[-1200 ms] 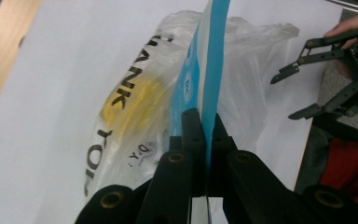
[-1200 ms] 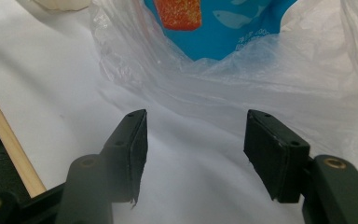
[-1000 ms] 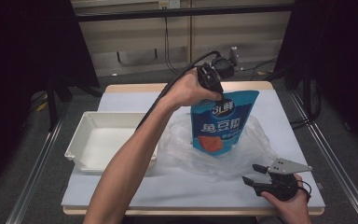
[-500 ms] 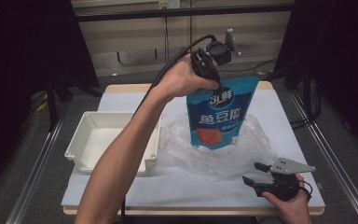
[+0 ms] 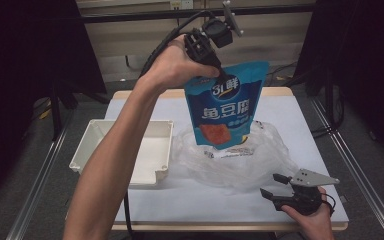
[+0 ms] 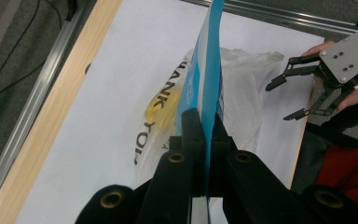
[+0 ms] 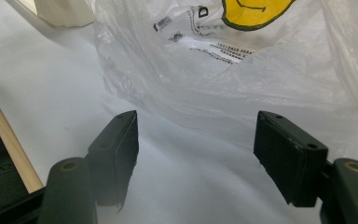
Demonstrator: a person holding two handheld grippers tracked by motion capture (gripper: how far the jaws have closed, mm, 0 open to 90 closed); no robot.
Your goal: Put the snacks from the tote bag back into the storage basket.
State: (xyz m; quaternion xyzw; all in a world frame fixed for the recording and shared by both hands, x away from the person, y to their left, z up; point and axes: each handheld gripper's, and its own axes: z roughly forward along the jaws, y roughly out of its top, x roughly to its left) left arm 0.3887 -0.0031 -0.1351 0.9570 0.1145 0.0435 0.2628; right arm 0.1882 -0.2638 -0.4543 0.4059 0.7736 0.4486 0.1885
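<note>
A blue snack pouch [image 5: 227, 105] with white lettering and an orange picture hangs in the air over the table, seen edge-on in the left gripper view as the pouch [image 6: 209, 60]. My left gripper [image 5: 220, 75] is shut on its top edge, held high by a raised arm; in its own view the left gripper [image 6: 205, 140] clamps the blue edge. Below lies a crumpled clear plastic bag [image 5: 240, 155] with a yellow smiley print [image 7: 256, 9]. My right gripper [image 5: 275, 186] stands open near the table's front right corner, facing the plastic bag [image 7: 223, 70] without touching it.
A white empty tray [image 5: 125, 150] sits at the table's left. The table [image 5: 300, 115] is covered in white, with a wooden edge [image 7: 4, 140] close by the right gripper. Metal rails run along both sides of the table.
My left gripper has lifted the blue pouch up out of the plastic bag and higher over the table. The right gripper has stayed put, open.
</note>
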